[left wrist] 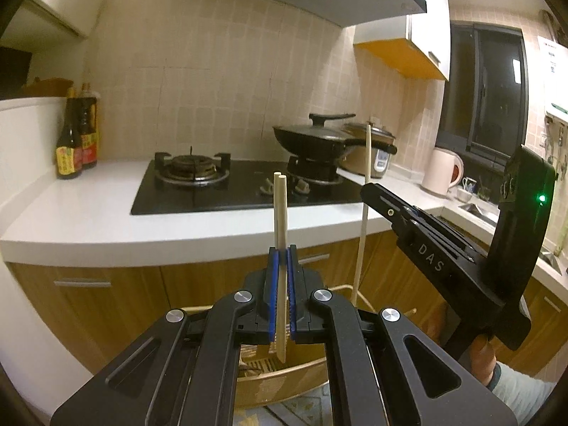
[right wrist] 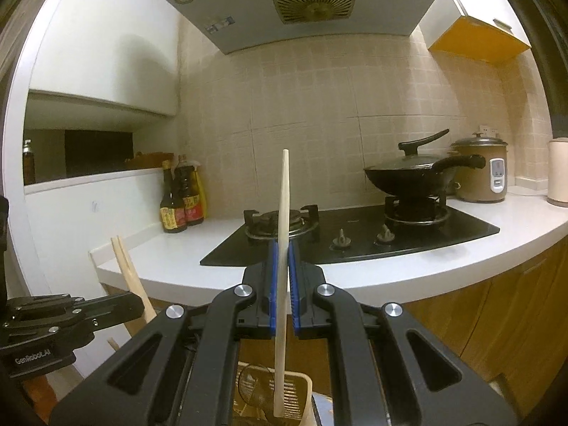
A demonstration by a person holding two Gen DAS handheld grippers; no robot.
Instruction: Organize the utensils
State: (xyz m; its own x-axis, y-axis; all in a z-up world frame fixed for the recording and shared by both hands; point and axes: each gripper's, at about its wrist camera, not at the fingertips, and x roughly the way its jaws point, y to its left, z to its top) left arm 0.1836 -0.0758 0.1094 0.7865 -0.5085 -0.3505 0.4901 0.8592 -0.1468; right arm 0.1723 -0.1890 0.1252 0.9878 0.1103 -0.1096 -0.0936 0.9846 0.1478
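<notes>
Left wrist view: the left gripper (left wrist: 283, 254) is clamping a pair of pale round wooden chopsticks (left wrist: 279, 209) upright between ribbed blue pads, above a woven basket (left wrist: 284, 378). Right gripper (right wrist: 283, 248) is pinching one flat, smooth wooden stick (right wrist: 284, 191) upright before the black glass stove (right wrist: 355, 238).

A home kitchen. A gas hob (right wrist: 349, 236) sits in a white worktop (left wrist: 88, 209) under an extractor hood (right wrist: 305, 3). Nearby stand a lidded wok (right wrist: 413, 174), rice cooker (right wrist: 481, 174) and sauce bottles (left wrist: 76, 142).

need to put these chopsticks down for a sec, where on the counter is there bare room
Bare white counter lies between the sauce bottles and the stove, and along the front edge before the burners. Right of the wok it is crowded: rice cooker and kettle. Both grippers hold chopsticks.
</notes>
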